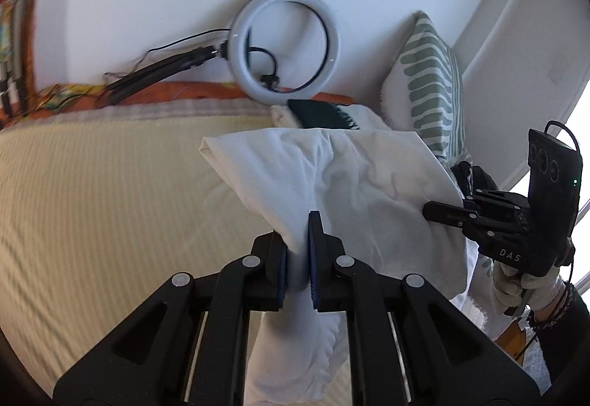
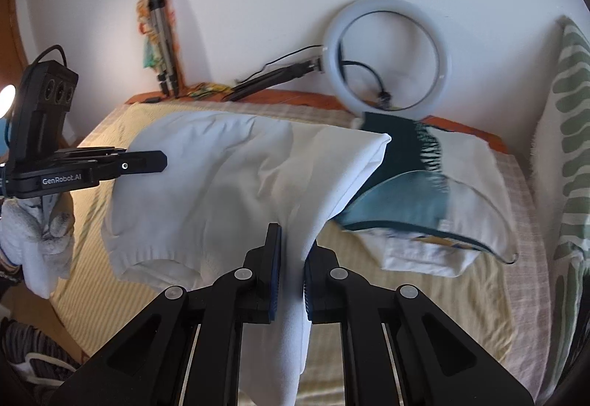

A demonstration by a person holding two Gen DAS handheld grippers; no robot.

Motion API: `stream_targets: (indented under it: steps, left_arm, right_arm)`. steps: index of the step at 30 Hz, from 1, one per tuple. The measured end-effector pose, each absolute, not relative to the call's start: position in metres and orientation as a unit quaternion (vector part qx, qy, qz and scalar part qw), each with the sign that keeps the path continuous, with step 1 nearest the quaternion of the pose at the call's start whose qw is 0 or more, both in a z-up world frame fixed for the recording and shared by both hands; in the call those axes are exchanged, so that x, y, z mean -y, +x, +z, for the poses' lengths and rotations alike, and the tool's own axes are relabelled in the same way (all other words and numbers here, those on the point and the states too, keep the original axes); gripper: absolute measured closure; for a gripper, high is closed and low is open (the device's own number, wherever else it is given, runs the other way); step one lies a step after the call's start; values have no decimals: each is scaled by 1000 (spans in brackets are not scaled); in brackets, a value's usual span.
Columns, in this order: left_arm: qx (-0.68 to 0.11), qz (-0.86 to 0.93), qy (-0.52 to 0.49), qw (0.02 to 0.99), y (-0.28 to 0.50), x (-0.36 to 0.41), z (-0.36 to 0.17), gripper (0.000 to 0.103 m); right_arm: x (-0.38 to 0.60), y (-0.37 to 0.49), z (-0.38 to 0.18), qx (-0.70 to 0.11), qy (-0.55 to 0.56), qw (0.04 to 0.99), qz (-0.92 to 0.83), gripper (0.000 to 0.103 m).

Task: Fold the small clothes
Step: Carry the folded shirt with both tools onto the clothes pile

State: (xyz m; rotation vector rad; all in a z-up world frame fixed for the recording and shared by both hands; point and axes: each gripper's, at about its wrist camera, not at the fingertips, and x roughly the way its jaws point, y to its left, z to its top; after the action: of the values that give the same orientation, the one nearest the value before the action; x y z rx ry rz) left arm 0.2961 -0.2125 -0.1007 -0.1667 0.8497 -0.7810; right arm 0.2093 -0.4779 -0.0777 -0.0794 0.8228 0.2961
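A small white garment [image 1: 354, 184] hangs stretched in the air above the bed between both grippers. My left gripper [image 1: 298, 251] is shut on one bunched edge of it, with cloth hanging down below the jaws. In the right wrist view the same white garment [image 2: 228, 184] spreads to the left, and my right gripper [image 2: 293, 251] is shut on its other edge. The right gripper shows in the left wrist view [image 1: 442, 212] at the garment's right edge. The left gripper shows in the right wrist view [image 2: 147, 160] at the garment's left edge.
The bed has a yellow striped cover [image 1: 110, 207]. A pile of clothes with a teal and white piece [image 2: 424, 195] lies at the back right. A ring light [image 2: 387, 55] leans on the wall. A green-patterned pillow [image 1: 431, 77] stands at the right. A tripod [image 2: 164, 48] stands at the wall.
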Motion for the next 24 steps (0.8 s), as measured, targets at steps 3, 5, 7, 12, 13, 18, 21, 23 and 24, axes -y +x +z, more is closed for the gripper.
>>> stream_targets:
  steps: [3, 5, 7, 12, 13, 18, 21, 23, 24]
  left_arm:
    - [-394, -381, -78, 833, 310, 244, -96, 95]
    - [-389, -387, -76, 833, 320, 268, -93, 95]
    - [-383, -391, -72, 834, 332, 292, -90, 95]
    - [-376, -398, -67, 834, 364, 346, -88, 95]
    - [-375, -399, -69, 834, 371, 356, -88, 95]
    - [-371, -398, -66, 836, 396, 397, -97, 95]
    - [-374, -395, -72, 836, 407, 410, -107, 95]
    - [-377, -389, -73, 837, 414, 419, -115, 95]
    - [-364, -380, -73, 847, 416, 421, -118, 95]
  right_arm:
    - [503, 216, -72, -390, -46, 911, 127, 94]
    - [521, 225, -68, -385, -53, 914, 114, 94]
    - [538, 236, -64, -381, -58, 917, 103, 94]
    - [577, 268, -58, -376, -71, 921, 68, 94]
    - [582, 274, -59, -376, -71, 922, 64, 94]
    - [609, 309, -65, -377, -85, 921, 47, 94]
    - [622, 330, -74, -387, -87, 917, 41, 94]
    - [629, 341, -82, -389, -87, 916, 39, 94]
    - [631, 345, -86, -391, -88, 916, 38, 94]
